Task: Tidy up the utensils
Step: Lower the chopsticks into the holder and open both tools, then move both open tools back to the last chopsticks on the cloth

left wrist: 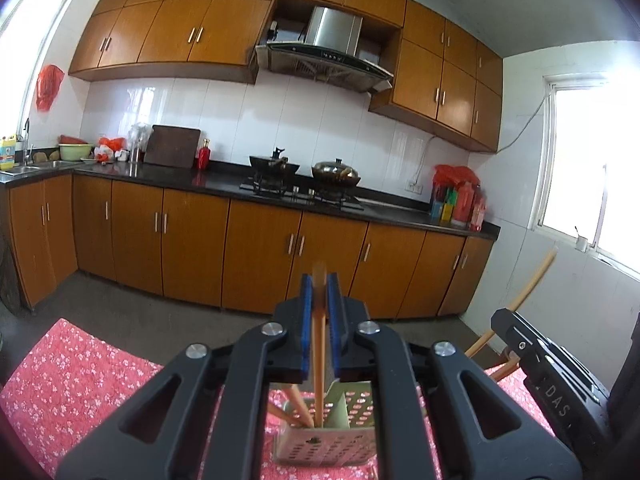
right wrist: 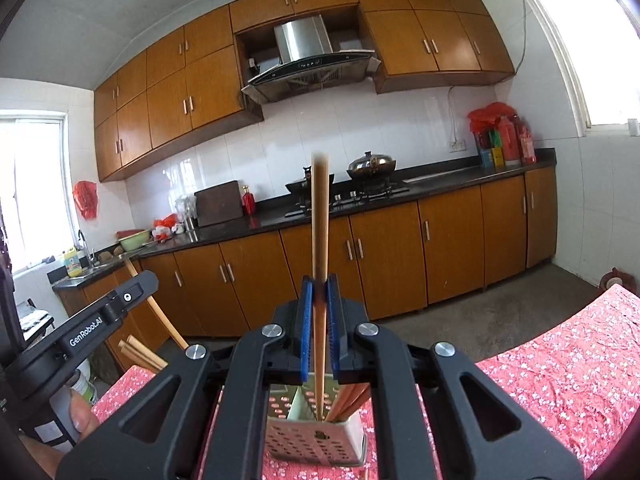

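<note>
My left gripper (left wrist: 320,292) is shut on a wooden chopstick (left wrist: 319,344) that stands upright, its lower end inside a perforated metal utensil holder (left wrist: 324,446) on the red floral tablecloth (left wrist: 80,380). Other chopsticks (left wrist: 298,404) lean in the holder. My right gripper (right wrist: 320,292) is shut on another wooden chopstick (right wrist: 320,240), also upright with its lower end in the same holder (right wrist: 316,444). More chopsticks (right wrist: 352,398) lean in it. Each gripper shows at the edge of the other's view, the right one (left wrist: 560,372) and the left one (right wrist: 92,328).
A kitchen counter (left wrist: 224,184) with brown cabinets runs across the back, with a stove and two pots (left wrist: 336,172), a cutting board (left wrist: 172,146), a sink (left wrist: 36,166) and red bottles (left wrist: 460,200). Windows are at both sides. The tablecloth (right wrist: 560,380) spreads right.
</note>
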A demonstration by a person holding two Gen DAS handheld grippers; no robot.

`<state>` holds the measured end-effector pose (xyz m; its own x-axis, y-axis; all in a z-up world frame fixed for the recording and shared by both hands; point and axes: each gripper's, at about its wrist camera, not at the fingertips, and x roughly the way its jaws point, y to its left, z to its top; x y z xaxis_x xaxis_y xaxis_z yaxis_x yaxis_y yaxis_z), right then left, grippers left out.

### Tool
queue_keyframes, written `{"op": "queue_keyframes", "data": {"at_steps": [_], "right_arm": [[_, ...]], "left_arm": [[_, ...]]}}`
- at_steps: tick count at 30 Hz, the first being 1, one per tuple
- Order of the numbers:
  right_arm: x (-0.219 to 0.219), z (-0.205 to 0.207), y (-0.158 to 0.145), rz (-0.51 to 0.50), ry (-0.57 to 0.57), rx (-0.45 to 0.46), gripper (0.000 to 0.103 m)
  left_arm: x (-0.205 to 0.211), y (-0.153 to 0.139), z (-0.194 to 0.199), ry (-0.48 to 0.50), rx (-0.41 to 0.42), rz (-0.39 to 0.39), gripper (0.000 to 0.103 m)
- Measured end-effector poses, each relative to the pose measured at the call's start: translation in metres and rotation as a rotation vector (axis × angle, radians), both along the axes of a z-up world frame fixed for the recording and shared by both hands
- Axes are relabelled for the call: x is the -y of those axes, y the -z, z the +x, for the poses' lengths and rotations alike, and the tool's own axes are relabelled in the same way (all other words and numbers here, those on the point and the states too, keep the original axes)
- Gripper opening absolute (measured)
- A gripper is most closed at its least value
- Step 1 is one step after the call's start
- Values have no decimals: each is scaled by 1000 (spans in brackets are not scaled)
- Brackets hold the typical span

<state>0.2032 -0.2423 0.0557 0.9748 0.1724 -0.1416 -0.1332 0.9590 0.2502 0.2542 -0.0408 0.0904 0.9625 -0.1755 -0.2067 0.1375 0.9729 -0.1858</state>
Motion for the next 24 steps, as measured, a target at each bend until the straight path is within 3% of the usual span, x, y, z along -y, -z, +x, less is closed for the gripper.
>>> {"op": "queue_keyframes", "data": {"at_steps": [2, 5, 10, 14, 19, 24], "right_arm": [[0, -3, 0, -9, 2, -9, 12], [1, -9, -5, -12, 11, -7, 30], [7, -37, -14, -35, 31, 10, 30], [17, -65, -4, -42, 48, -27, 33], [22, -80, 44, -64, 40, -202, 33], [19, -77, 123, 19, -40, -476, 33]], "left_arm": [[-4, -1, -4, -8, 1, 4, 20], [-11, -5, -14, -17, 9, 4, 23], [-28, -10, -45, -46, 16, 11, 29], [-50, 4, -76, -81, -15, 38, 33], [-69, 47, -101, -102, -132, 85, 34], [-78, 108, -115, -89, -293, 118, 34]]}}
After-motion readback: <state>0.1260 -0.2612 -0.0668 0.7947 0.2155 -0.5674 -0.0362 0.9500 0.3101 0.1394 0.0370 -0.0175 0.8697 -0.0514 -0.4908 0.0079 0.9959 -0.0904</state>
